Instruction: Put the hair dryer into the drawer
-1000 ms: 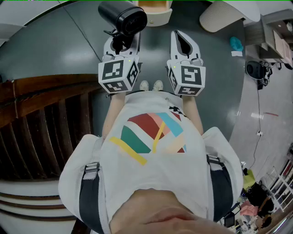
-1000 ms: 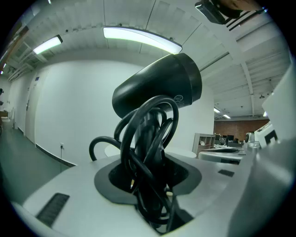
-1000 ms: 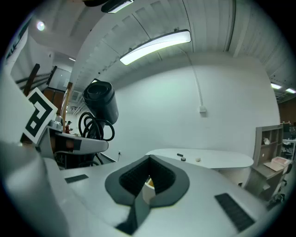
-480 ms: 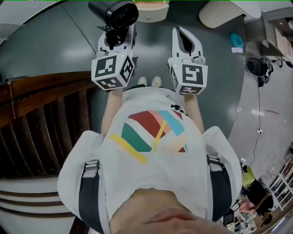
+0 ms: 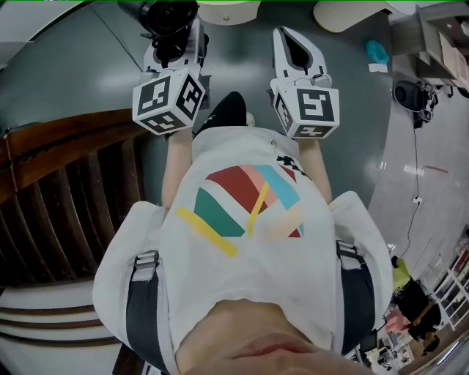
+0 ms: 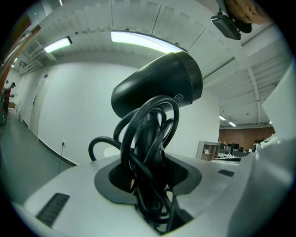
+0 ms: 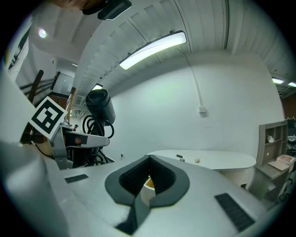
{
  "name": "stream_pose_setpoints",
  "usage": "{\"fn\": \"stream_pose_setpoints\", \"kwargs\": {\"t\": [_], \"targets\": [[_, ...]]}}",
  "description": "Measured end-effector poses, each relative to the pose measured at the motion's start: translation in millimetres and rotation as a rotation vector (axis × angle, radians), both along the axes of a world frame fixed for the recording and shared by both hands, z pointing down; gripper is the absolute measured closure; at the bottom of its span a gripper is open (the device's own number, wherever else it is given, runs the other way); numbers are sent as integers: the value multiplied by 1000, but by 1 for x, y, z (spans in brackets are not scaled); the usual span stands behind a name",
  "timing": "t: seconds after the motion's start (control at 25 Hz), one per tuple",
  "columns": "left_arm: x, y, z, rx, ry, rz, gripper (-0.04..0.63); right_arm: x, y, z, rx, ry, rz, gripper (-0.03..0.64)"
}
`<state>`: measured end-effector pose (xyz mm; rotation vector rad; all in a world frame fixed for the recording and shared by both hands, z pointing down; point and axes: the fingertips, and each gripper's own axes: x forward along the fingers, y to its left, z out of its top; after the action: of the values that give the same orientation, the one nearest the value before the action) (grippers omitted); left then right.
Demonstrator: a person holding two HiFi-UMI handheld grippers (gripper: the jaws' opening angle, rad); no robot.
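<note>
My left gripper (image 5: 174, 45) is shut on the black hair dryer (image 5: 160, 12), which reaches the top edge of the head view. In the left gripper view the hair dryer (image 6: 159, 85) stands upright with its coiled black cord (image 6: 145, 152) and handle pinched in my left gripper (image 6: 148, 178). My right gripper (image 5: 292, 50) is level with it on the right, jaws together with nothing between them. The right gripper view shows this gripper (image 7: 148, 180) empty, with the hair dryer (image 7: 99, 106) off to the left. A pale cabinet edge (image 5: 227, 10) lies straight ahead at the top.
A dark wooden stair rail (image 5: 66, 183) runs along the left. A white round table (image 5: 352, 16) and a shelf unit (image 5: 432, 51) stand at the upper right, with a teal item (image 5: 377, 71) on the grey floor. The person's dark shoe (image 5: 223, 113) is stepping forward.
Both grippers have moved forward toward the pale cabinet, the left one drifting leftward with the hair dryer, which is now partly cut off at the top. The person has stepped forward.
</note>
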<state>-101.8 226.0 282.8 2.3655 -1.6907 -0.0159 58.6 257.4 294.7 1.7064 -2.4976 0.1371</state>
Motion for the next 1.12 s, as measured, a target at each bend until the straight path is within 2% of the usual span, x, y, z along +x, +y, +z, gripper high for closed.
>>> {"fn": "stream_pose_setpoints", "kwargs": {"t": [0.6,1.12], "targets": [[15,-18,-1,26,-13,22,422,11,-7,3,18,6,5,606],[20,-63,6,27,-27,50,422,7,-56,11,25,7,14,606]]}}
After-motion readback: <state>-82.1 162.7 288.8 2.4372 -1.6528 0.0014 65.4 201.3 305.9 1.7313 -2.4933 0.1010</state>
